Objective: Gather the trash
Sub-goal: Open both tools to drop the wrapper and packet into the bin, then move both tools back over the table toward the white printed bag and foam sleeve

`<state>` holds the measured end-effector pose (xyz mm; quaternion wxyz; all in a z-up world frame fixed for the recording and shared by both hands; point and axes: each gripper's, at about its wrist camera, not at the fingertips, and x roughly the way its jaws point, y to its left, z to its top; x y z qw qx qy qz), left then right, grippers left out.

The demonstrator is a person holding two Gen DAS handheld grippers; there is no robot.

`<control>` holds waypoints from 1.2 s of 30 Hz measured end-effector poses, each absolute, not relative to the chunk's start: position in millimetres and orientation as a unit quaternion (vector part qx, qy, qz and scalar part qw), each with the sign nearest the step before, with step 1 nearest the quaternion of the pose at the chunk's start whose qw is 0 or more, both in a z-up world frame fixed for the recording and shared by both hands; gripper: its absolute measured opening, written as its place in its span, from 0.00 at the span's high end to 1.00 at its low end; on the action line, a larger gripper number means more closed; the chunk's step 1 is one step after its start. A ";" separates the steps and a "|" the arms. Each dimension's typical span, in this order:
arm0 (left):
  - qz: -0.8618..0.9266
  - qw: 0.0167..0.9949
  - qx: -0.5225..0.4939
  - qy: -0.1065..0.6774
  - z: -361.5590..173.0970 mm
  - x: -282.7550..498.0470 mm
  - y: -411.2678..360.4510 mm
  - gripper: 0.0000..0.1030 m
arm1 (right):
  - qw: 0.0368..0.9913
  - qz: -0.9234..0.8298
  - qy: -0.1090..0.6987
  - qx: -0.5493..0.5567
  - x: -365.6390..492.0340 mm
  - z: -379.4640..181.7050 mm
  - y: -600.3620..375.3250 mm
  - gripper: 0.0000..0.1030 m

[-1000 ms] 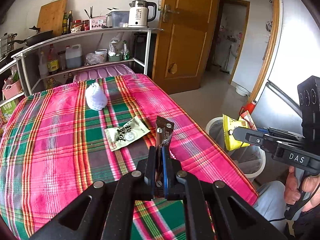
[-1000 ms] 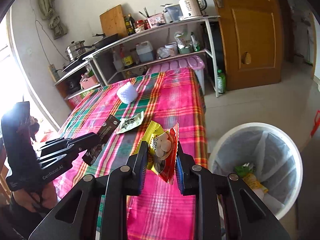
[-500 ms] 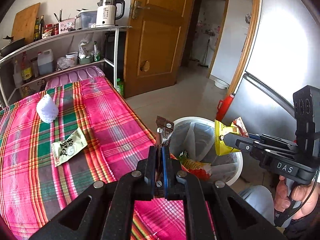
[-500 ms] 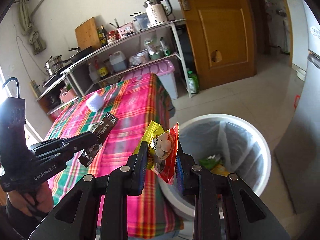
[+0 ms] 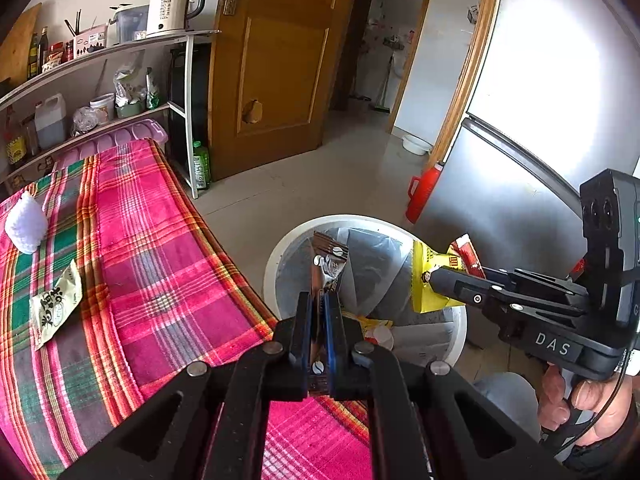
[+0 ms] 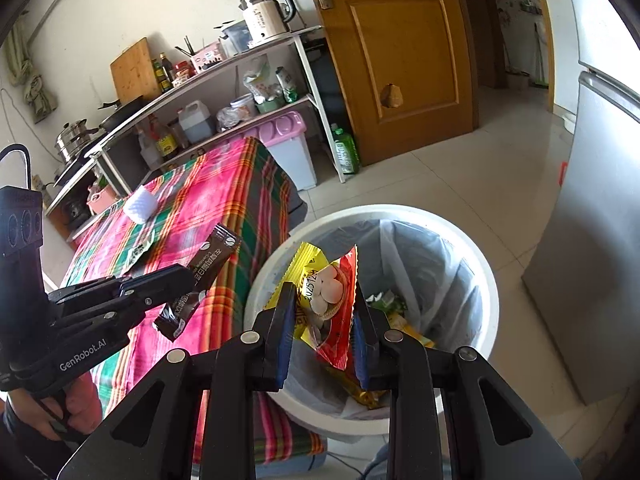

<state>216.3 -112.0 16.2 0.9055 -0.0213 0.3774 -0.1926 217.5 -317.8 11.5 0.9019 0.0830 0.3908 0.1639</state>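
The left gripper (image 5: 319,320) pinches a brown sachet (image 5: 326,264), the right gripper (image 6: 324,320) clamps a yellow-red snack wrapper (image 6: 330,300); both jaws should release above the bin (image 6: 486,280) at 12 o'clock

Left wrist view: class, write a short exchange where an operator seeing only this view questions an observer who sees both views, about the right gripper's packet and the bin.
Operator: Is the right gripper's packet over the bin?
Observer: It looks so. The yellow-red packet, clamped in the right gripper, hangs before the bin's opening.
Operator: What's inside that I can't see?
Observer: A green wrapper lies in the liner.
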 end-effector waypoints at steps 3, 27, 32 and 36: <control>-0.197 0.901 -0.016 0.387 10.1 221.5 -120.2 0.94 | 0.899 0.158 0.399 0.087 221.0 5.6 -323.0 0.75; -0.216 0.885 -0.020 0.413 -9.3 234.5 -145.8 0.85 | 0.893 0.128 0.420 0.101 221.0 -9.8 -343.1 0.59; -0.214 0.891 -0.030 0.400 1.4 227.2 -133.9 0.85 | 0.899 0.136 0.404 0.100 213.2 1.9 -340.7 0.59; -0.203 0.899 -0.037 0.387 11.4 219.5 -119.3 0.85 | 0.902 0.144 0.394 0.100 208.4 11.5 -334.6 0.59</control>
